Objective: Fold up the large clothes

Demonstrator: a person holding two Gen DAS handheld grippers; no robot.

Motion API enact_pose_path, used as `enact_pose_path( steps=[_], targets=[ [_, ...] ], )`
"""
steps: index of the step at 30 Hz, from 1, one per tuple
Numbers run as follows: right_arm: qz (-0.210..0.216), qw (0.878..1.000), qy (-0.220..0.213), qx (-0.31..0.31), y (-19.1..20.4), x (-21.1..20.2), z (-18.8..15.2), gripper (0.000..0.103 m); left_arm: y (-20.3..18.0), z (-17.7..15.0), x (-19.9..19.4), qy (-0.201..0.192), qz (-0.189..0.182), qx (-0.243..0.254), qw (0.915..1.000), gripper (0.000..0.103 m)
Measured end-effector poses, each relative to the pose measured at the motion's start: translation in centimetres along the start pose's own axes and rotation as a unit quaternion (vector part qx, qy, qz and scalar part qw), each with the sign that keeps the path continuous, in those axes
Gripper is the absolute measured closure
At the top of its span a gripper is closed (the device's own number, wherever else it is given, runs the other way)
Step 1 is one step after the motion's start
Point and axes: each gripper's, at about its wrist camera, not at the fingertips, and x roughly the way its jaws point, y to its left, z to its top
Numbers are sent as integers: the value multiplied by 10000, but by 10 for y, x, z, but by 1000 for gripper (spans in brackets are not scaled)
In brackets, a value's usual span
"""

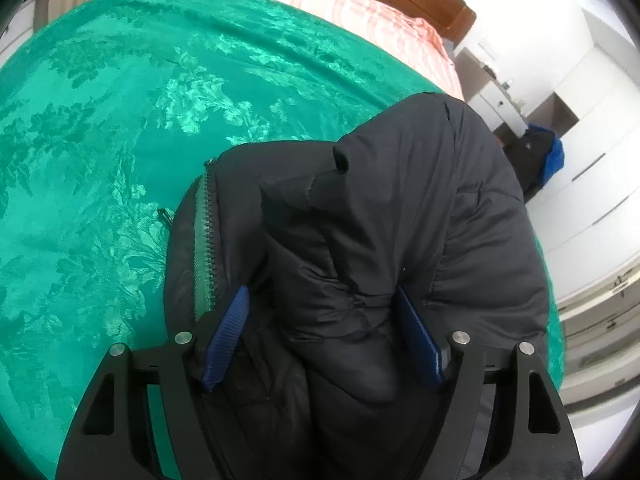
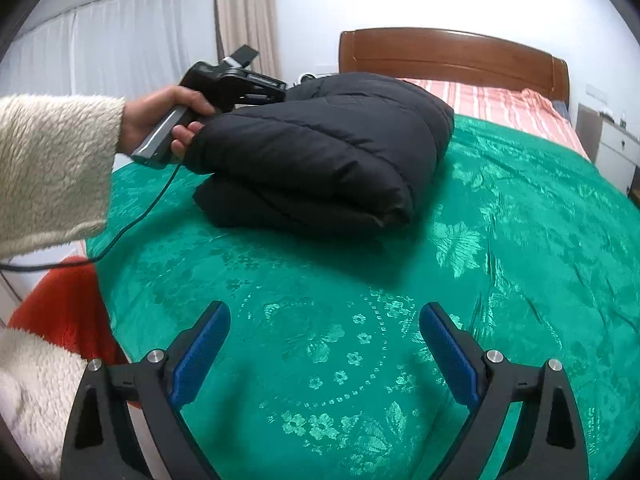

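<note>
1. Looking across the bed, the black jacket sits as a thick, stacked bundle on the green cover, toward the headboard end. It looks folded at least twice over, so most of the job seems done.

2. Left gripper: its blue pads stand well apart with a bunched hump of jacket between them. Whether they are squeezing the cloth or only resting around it, I cannot tell. From the right wrist view, the left hand holds that gripper at the bundle's near-left edge.

3. Right gripper: jaws wide apart, nothing between them, hanging over bare green cover well short of the jacket.

4. Still untidy: in the left wrist view a zipper edge shows along the left side, and a small cloth tab pokes up from the top.

5. What's left, by my read: tuck the stray parts in, flatten the hump, let go.
</note>
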Motion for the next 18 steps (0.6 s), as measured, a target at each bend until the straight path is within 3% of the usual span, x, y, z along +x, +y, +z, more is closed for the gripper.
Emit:
enact_pose_path(
  steps=[5, 8, 13, 18],
  targets=[
    [-73, 9999, -44, 142, -9, 2, 15, 8, 9, -3, 3, -57, -246, -125, 9996, 25],
    [-150, 9996, -197, 128, -18, 0, 41, 8, 12, -4, 5, -98, -339, -188, 9992, 24],
    [-236, 9973, -594, 350, -48, 11, 133, 8, 12, -6, 6, -132, -392, -174, 9990, 24],
    [210, 9865, -958, 1311, -61, 54, 236, 6, 15, -6, 7, -178, -517, -178, 9983, 23]
  ],
)
